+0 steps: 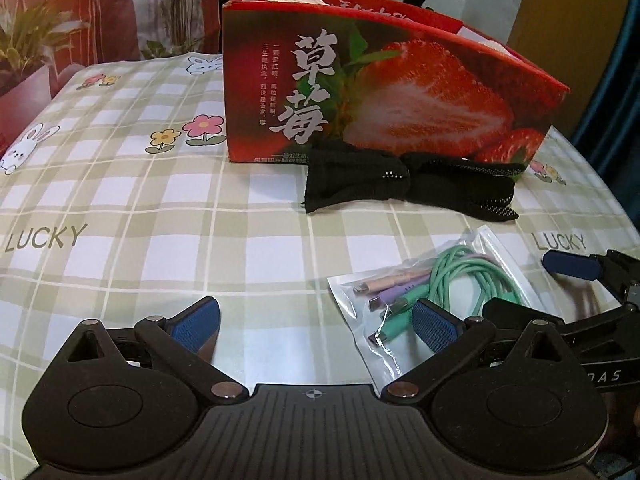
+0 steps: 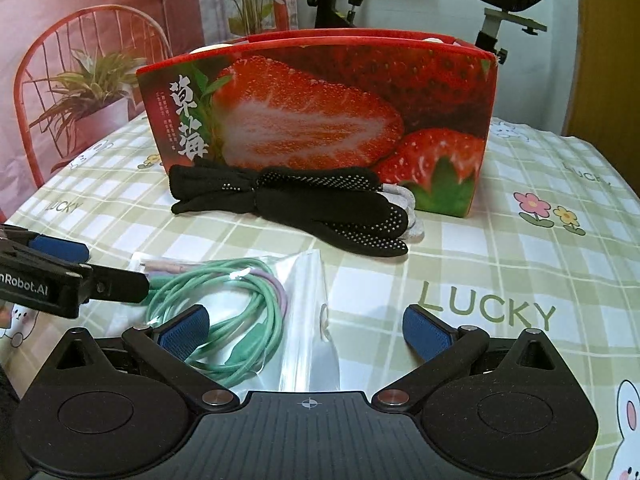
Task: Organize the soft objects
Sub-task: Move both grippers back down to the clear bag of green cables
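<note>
We hold both tools low over the table, which is covered by a green-and-white checked cloth (image 1: 160, 208) printed with flowers, rabbits and the word LUCKY. Our left gripper (image 1: 316, 326) has its two blue-padded fingers spread wide apart with nothing between them; its right-hand pad sits over the near edge of a clear plastic bag (image 1: 420, 300) lying flat on the cloth, though we cannot tell whether it touches. That bag holds coiled cables (image 1: 464, 276) in green, purple and pink. Our right gripper (image 2: 306, 334) is likewise spread wide and holds nothing, with the same bag (image 2: 308, 320) lying under and between its fingers and the green cable loops (image 2: 240, 312) near its left pad. Each wrist view catches the other tool at its edge, the left one coming in beside the bag from the left of the right wrist view. Farther back, a bundle of black gloves (image 1: 412, 182) with small pale grip dots lies on the cloth, right against the front wall of a red strawberry-printed box (image 1: 400, 92); in the right wrist view the gloves (image 2: 296, 204) overlap something pale grey at their right end. Pale rounded items peek above the box rim (image 2: 360, 38). Behind the table stand a red wire chair (image 2: 88, 40) and an exercise bike (image 2: 500, 0).
</note>
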